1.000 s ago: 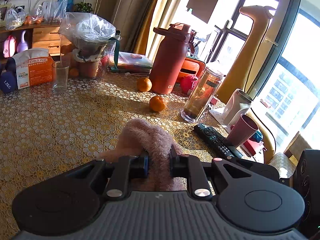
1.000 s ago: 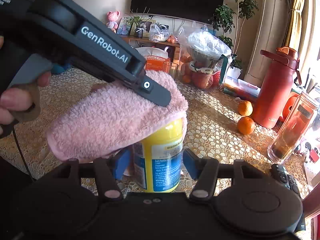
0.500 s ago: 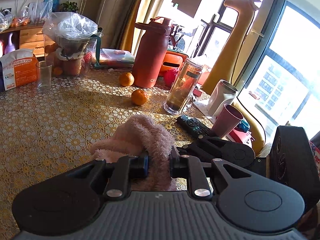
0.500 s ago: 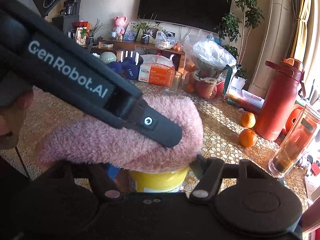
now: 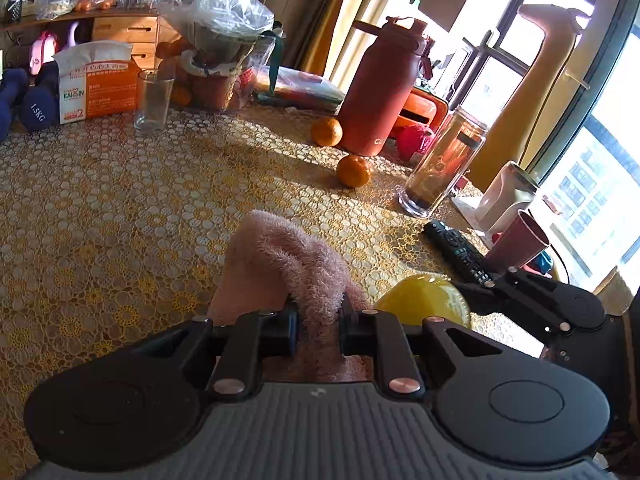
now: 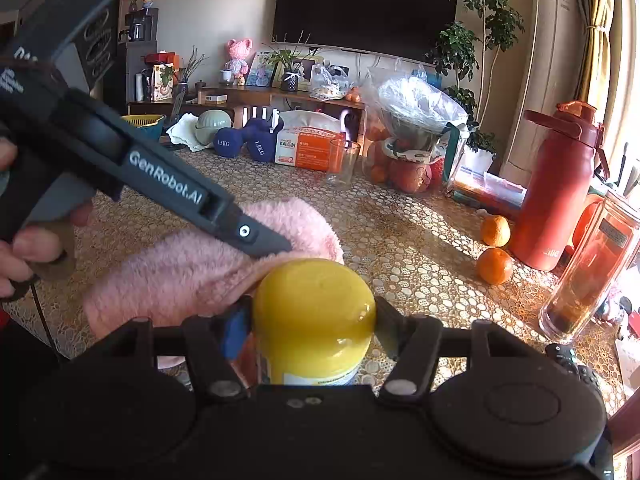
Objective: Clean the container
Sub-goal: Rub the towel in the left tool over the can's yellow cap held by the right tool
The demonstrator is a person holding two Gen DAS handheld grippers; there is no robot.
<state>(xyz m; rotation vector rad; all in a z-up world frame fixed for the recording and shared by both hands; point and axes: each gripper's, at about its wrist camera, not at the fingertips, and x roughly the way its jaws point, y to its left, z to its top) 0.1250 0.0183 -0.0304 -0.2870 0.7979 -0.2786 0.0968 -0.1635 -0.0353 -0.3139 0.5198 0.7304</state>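
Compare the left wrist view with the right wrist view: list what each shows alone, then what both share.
Left wrist only: the remote control, the maroon cup, the window.
Right wrist only: the television, the blue dumbbells, the hand holding the left gripper.
Both: the pink cloth clamped in the left gripper, the yellow container between the right gripper's closing jaws, the red bottle, two oranges.

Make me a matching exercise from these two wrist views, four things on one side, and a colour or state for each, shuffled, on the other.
Things:
1. pink cloth
2. container's lid
3. drinking glass
4. tall flask

Colour or state:
A. red, standing near two oranges
B. clamped in the left gripper
C. clear and empty
D. yellow, between the right gripper's closing fingers

Pairs: 1-B, 2-D, 3-C, 4-A
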